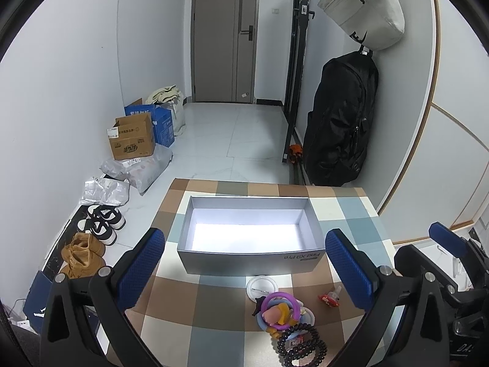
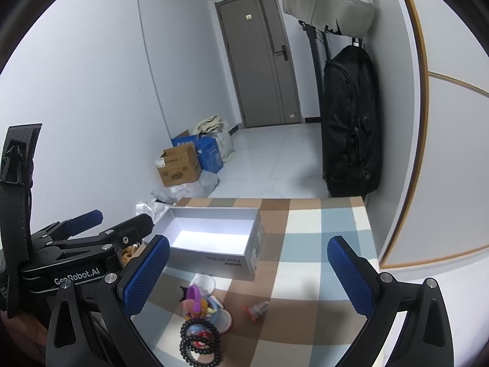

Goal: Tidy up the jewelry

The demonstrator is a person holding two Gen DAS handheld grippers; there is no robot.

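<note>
An open grey box [image 1: 249, 255] [image 2: 211, 260] with a white inside stands empty on the checked tablecloth [image 1: 214, 296] [image 2: 305, 244]. In front of it lies a heap of trinkets: a black bead bracelet [image 1: 301, 344] [image 2: 198, 342], a purple ring toy [image 1: 279, 307] [image 2: 194, 298], a white round badge [image 1: 261, 287] [image 2: 204, 283] and a small red clip [image 1: 329, 299] [image 2: 255, 308]. My left gripper [image 1: 244, 269] hangs open above the heap. My right gripper [image 2: 247, 278] is also open, to the right of the heap, holding nothing.
The table's far edge drops to a white tiled floor. Cardboard boxes [image 1: 131, 140] [image 2: 180, 168], plastic bags and shoes [image 1: 104, 223] line the left wall. A black backpack [image 1: 339, 122] [image 2: 351, 119] hangs at the right. A grey door [image 1: 224, 36] stands behind.
</note>
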